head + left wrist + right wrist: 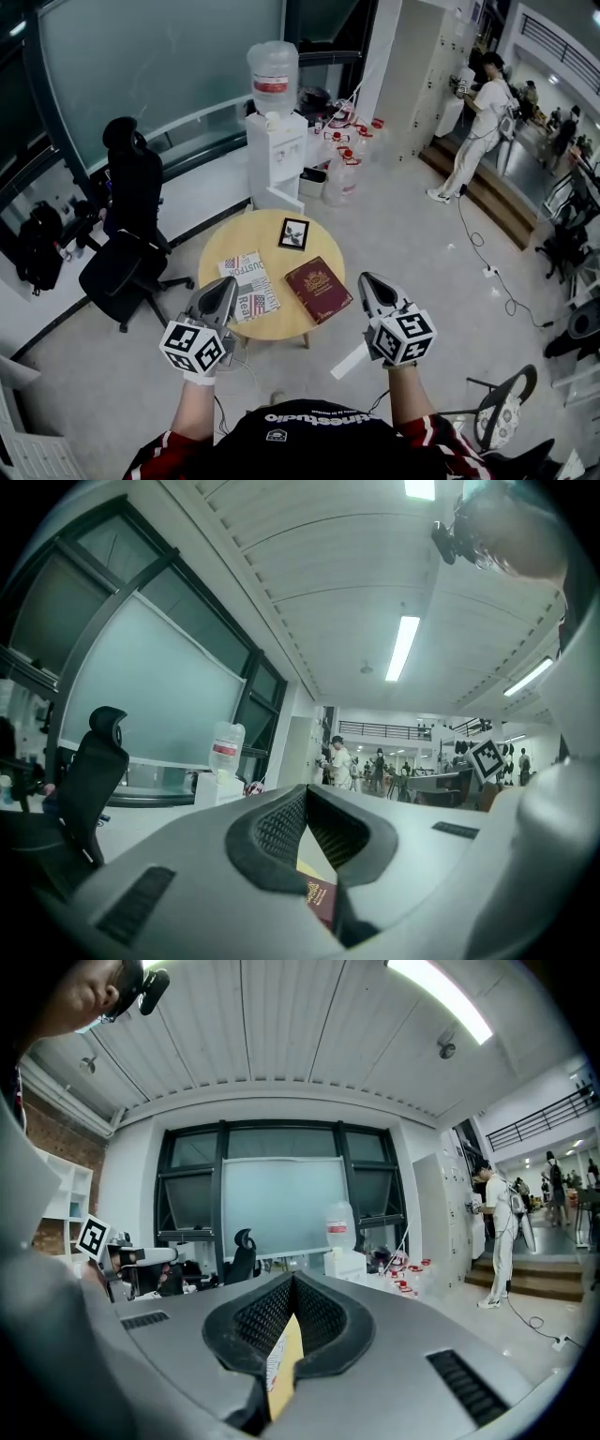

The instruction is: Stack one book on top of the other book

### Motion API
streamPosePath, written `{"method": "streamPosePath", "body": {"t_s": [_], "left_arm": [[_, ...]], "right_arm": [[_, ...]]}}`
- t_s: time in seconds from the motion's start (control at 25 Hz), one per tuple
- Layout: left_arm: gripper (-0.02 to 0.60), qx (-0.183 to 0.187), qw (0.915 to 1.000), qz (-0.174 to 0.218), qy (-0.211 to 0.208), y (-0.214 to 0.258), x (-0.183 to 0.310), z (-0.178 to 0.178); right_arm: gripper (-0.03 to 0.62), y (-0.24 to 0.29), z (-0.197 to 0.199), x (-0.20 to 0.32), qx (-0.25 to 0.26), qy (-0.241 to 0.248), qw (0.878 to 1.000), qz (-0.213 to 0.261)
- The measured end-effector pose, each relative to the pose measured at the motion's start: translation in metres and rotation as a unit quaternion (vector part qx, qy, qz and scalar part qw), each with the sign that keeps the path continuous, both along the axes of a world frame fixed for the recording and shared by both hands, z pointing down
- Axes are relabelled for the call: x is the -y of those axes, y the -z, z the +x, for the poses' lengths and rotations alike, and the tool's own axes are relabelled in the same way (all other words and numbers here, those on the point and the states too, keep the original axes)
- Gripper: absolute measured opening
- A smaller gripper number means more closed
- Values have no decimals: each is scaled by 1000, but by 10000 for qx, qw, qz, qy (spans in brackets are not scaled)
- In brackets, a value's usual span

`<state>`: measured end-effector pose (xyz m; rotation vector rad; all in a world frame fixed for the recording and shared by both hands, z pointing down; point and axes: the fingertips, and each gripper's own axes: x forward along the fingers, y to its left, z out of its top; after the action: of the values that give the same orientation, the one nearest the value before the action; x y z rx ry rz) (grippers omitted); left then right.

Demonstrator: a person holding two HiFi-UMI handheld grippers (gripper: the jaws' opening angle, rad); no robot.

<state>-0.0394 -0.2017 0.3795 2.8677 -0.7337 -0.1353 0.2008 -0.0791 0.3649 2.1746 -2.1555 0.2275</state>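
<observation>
Left gripper (227,282) and right gripper (367,278): I read both as closed tip to tip with nothing held, each at the near edge of the round wooden tabletop (267,228). Beyond the tabletop's left side stands a black office chair (127,246); behind it stands a white water dispenser (275,141). A flag-covered book (249,285) lies flat on the tabletop's near left, with the left gripper's tip over its left edge. A red book (319,290) lies flat just beside it on the right, neither on the other, and the right gripper's tip is just beside its right corner. A small black-framed picture (293,233) lies at the far side, apart from both books.
</observation>
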Motion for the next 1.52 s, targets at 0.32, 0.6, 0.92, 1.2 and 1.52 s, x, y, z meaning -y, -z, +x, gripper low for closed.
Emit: {"method": "streamPosePath", "body": {"t_s": [0.32,0.6,0.92,1.2,1.52], "left_arm": [[17,-27,9999,57,-89,-4,16,2],[17,25,9996,34,-279,-12,15,14],[17,-54,9984,-253,-504,-27,16,36],[17,43,9973,-237,-687,-32,4,53],[17,333,9972,89,-670,-36,-7,56]], "right_arm": [[26,-7,-9,15,-34,-21,10000,-15],[26,-12,-6,17,8,-109,9999,-117],[26,-15,5,23,-47,-286,9996,10],[26,-20,15,32,8,-240,9997,102],[160,-45,12,40,262,-17,9995,-199]]}}
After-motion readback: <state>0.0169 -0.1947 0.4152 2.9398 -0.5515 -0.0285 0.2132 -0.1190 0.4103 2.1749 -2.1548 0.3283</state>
